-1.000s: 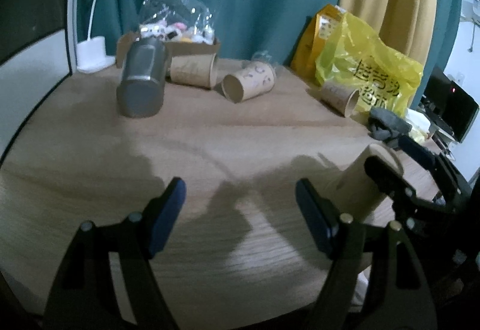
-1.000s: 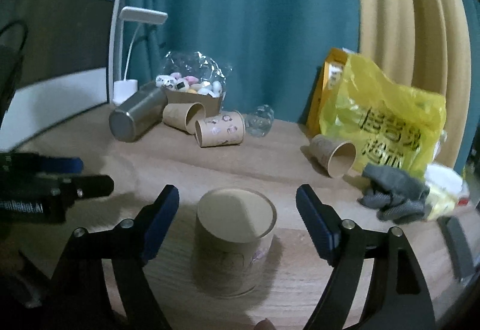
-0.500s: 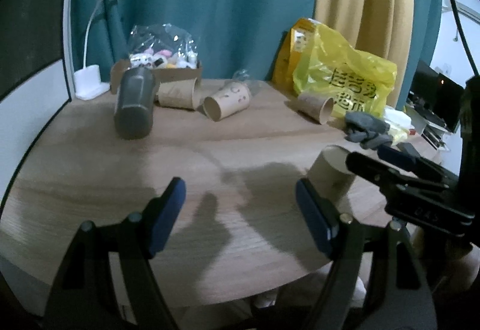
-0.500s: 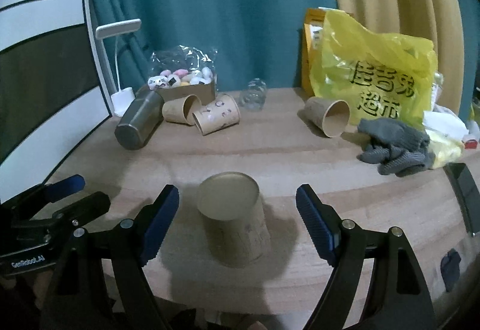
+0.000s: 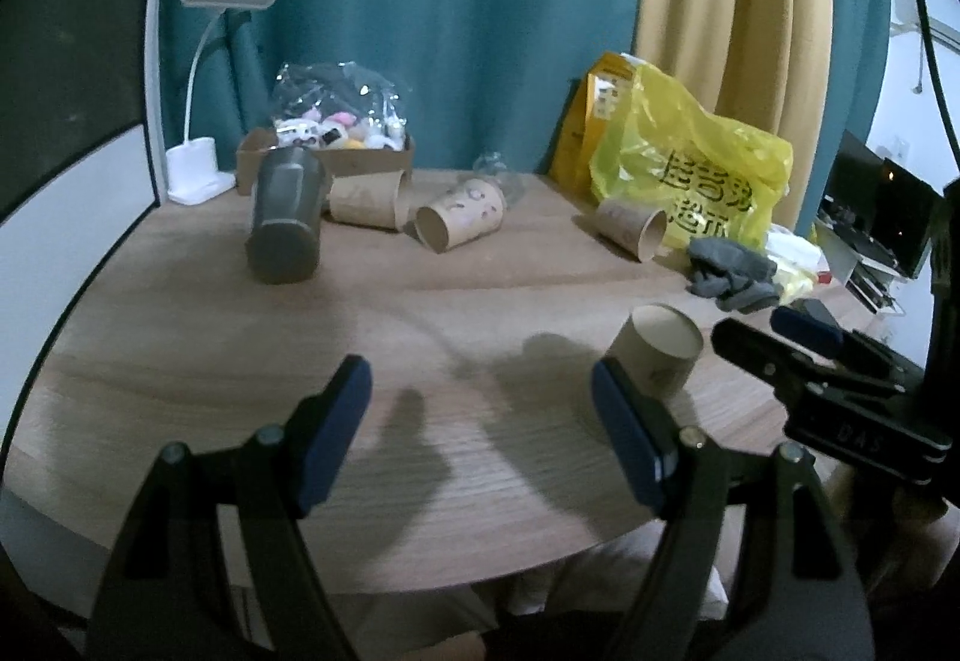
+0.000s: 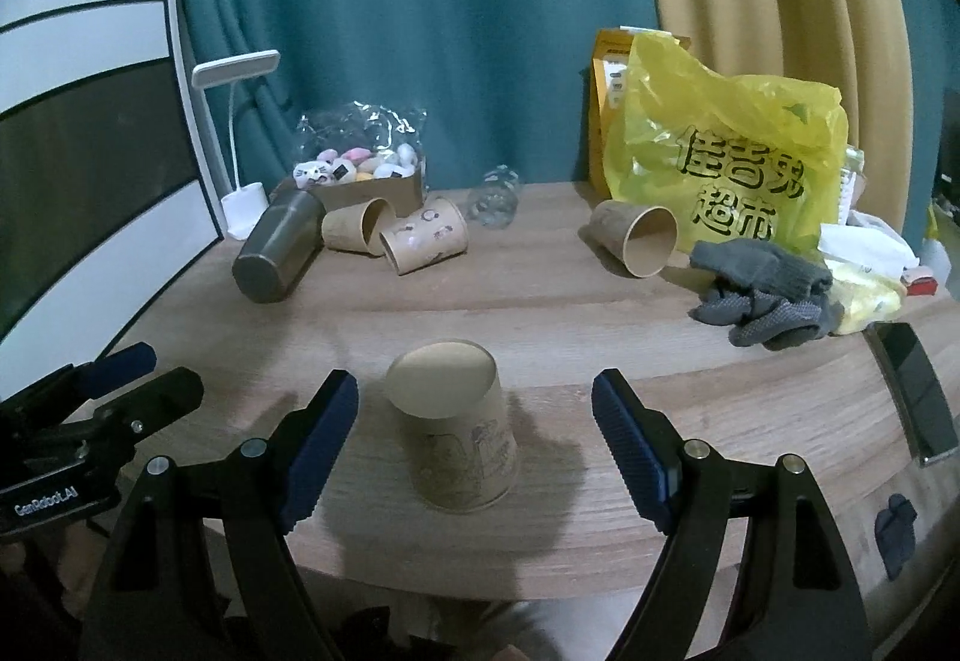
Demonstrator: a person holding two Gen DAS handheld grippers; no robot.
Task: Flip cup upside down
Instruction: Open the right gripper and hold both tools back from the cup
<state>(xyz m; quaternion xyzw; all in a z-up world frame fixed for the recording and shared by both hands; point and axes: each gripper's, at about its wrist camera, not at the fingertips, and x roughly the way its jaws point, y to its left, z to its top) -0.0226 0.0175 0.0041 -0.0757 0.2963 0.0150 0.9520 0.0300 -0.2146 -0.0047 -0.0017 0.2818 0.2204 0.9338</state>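
A brown paper cup (image 6: 453, 424) stands upside down near the front edge of the wooden table (image 6: 540, 319), base up. It also shows in the left wrist view (image 5: 657, 358). My right gripper (image 6: 474, 433) is open and empty, its fingers either side of the cup and nearer the camera, not touching it. My left gripper (image 5: 480, 421) is open and empty, to the left of the cup. The right gripper's fingers (image 5: 774, 349) show beside the cup in the left wrist view.
Three more paper cups (image 6: 423, 244) (image 6: 357, 226) (image 6: 636, 238) lie on their sides at the back, with a grey metal tumbler (image 6: 279, 256), a box of toys (image 6: 360, 181), a lamp (image 6: 237, 132), a yellow bag (image 6: 726, 162), grey gloves (image 6: 762, 295) and a phone (image 6: 918, 391).
Both grippers have pulled back and up from the table, so more of it shows. The upside-down cup stands where it was, untouched.
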